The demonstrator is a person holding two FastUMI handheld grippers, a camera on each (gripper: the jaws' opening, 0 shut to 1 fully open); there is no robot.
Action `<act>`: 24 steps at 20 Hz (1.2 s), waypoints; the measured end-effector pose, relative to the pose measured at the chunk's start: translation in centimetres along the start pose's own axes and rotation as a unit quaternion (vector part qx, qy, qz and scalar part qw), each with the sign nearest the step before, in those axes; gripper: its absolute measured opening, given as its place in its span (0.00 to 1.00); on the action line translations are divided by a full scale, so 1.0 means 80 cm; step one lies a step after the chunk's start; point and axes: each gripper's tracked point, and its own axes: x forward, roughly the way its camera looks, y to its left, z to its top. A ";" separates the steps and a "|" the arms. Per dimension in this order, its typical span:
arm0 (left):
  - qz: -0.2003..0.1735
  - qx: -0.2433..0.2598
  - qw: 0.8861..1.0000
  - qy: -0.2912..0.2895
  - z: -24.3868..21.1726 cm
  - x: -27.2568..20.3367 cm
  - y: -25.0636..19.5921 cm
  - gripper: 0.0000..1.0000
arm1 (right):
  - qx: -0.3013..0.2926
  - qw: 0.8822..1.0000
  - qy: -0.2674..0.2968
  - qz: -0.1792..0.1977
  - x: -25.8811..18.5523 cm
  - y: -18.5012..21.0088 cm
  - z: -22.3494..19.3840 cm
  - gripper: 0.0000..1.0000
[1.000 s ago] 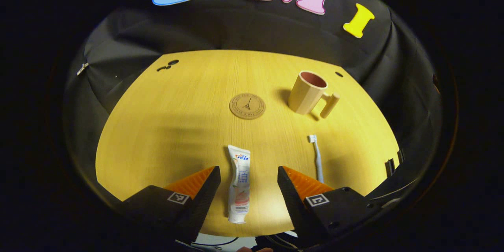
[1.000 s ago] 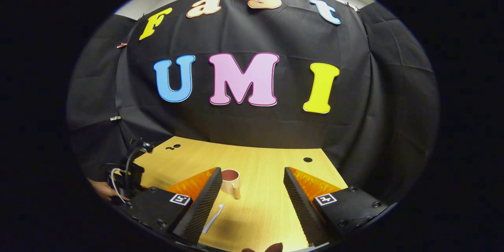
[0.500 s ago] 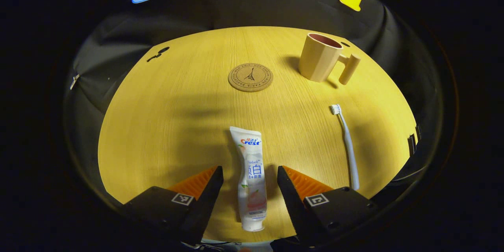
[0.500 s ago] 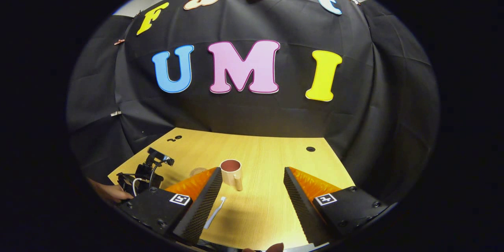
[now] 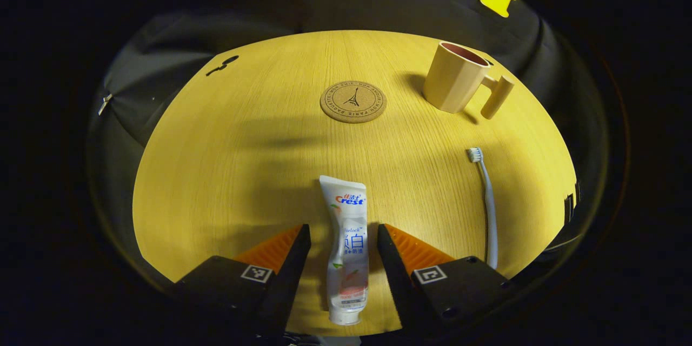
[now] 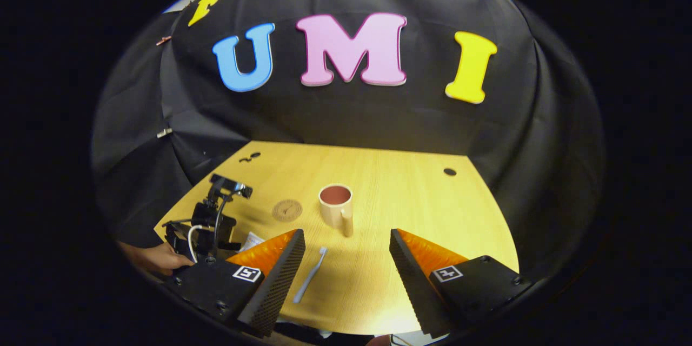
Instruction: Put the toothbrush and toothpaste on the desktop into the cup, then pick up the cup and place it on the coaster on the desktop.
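Toothpaste tube (image 5: 346, 243) flat on wooden desktop (image 5: 227, 162), cap end toward camera, lying between fingers of left gripper (image 5: 344, 238); jaws part open, a narrow gap visible on each side of tube, no contact confirmed. Toothbrush (image 5: 486, 203) flat on desktop to right of tube, bristle head pointing toward cup (image 5: 457, 78). Cup upright, empty, handle facing right in left gripper view, beside round cork coaster (image 5: 353, 101), not on it. In right gripper view: right gripper (image 6: 346, 243) held above desktop, jaws wide apart, nothing between them; cup (image 6: 336, 205), coaster (image 6: 287, 210) and toothbrush (image 6: 310, 274) ahead on desktop; left gripper (image 6: 208, 224) seen low at left, held by a hand (image 6: 157, 257).
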 end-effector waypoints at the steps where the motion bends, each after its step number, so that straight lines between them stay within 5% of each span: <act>1: 0.000 0.000 1.000 0.002 -0.002 -0.002 0.000 0.76 | 0.003 1.000 0.018 0.005 0.006 0.007 -0.009 0.98; 2: -0.001 0.001 1.000 0.002 -0.001 -0.003 0.000 0.59 | 0.006 0.999 0.033 0.008 0.015 0.016 -0.016 0.97; 4: -0.005 -0.001 1.000 0.007 -0.002 -0.005 0.003 0.42 | 0.007 0.998 0.063 0.007 0.031 0.023 -0.036 0.96; 11: -0.043 -0.035 0.998 0.031 -0.005 -0.004 0.003 0.39 | 0.001 0.979 0.204 -0.020 0.090 0.043 -0.132 0.86; 17: -0.111 -0.104 0.988 0.028 -0.006 -0.015 0.007 0.29 | 0.000 0.964 0.264 -0.031 0.140 0.055 -0.192 0.73; 24: -0.141 -0.116 0.983 -0.009 0.003 -0.057 0.018 0.27 | -0.019 0.949 0.311 -0.048 0.166 0.064 -0.228 0.58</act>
